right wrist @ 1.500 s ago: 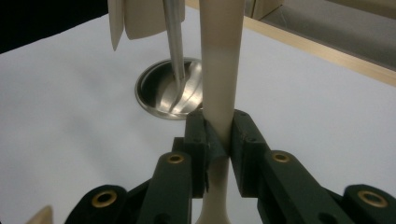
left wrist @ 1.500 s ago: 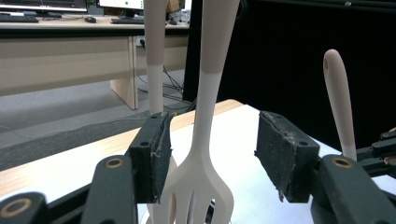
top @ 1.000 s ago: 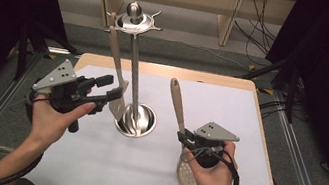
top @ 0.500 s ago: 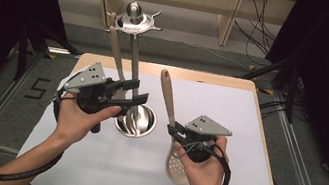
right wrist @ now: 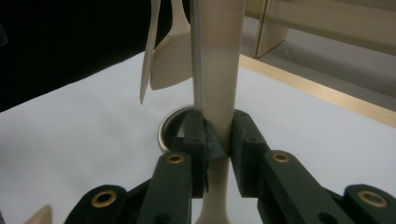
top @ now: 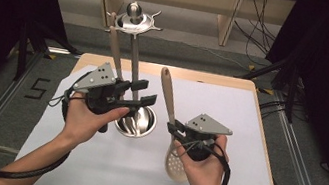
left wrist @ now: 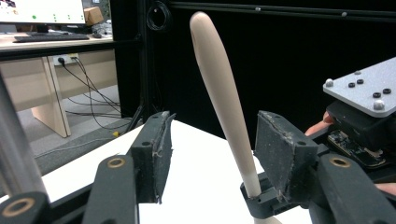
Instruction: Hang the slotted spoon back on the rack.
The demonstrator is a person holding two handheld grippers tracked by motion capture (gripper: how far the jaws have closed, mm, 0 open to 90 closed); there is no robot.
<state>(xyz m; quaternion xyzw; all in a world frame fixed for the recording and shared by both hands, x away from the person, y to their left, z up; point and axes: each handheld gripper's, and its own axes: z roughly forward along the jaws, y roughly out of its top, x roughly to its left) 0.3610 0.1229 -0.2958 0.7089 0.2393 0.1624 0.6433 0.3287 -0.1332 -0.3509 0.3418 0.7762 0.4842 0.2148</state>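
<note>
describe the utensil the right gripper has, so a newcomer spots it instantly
On the white mat, right of the steel utensil stand, the right gripper holds a pale slotted spoon by its handle. Its handle tilts up free and its perforated bowl points down at the mat, whereas the other wooden utensil hangs from the stand.

a single digit "5" is marked in dark strokes on the grey floor (top: 39, 89), left of the table (top: 266, 140); the monitor (left wrist: 42, 10) beyond it shows marks too small to read
</note>
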